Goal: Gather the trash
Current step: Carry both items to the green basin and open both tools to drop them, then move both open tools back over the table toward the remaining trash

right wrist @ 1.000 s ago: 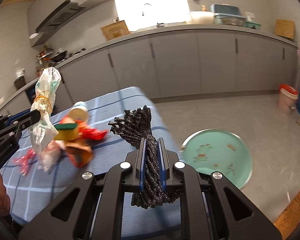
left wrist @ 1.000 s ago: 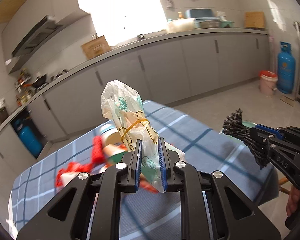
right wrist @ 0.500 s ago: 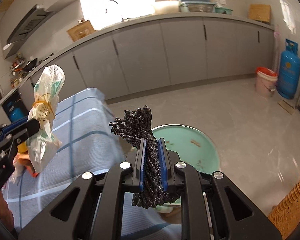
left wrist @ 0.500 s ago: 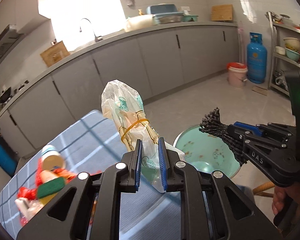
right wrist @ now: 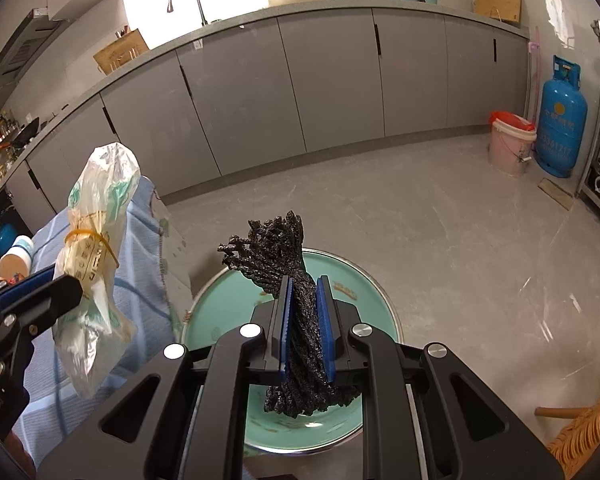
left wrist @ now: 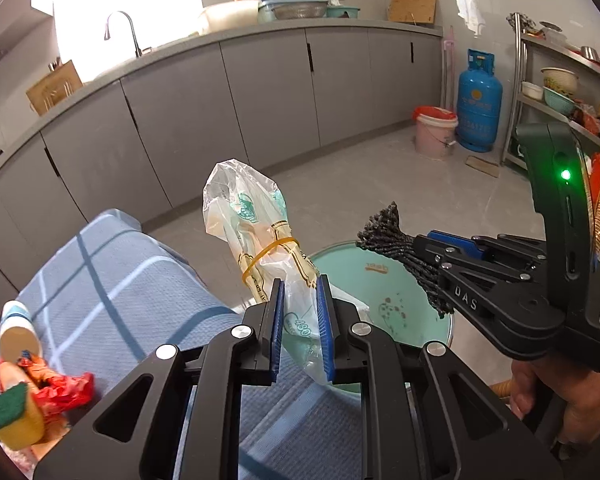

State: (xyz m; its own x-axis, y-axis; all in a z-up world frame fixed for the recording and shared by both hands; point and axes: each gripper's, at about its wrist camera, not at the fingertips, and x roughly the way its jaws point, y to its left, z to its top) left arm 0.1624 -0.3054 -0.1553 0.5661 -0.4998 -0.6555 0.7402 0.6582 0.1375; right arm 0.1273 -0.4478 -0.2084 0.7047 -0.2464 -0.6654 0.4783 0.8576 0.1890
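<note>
Below, grey kitchen floor (right wrist: 440, 240), seemingly dusty.

Both grippers have swung off the table (left wrist: 112, 280); now above the green basin (right wrist: 228, 300)

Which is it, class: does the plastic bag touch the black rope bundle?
Apart. The right wrist view shows open floor between the plastic bag and black rope bundle.

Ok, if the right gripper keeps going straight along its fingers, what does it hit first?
Probably the green basin on the floor: the right gripper, shut on the black rope bundle, points down toward its far rim, though depth is unclear.
</note>
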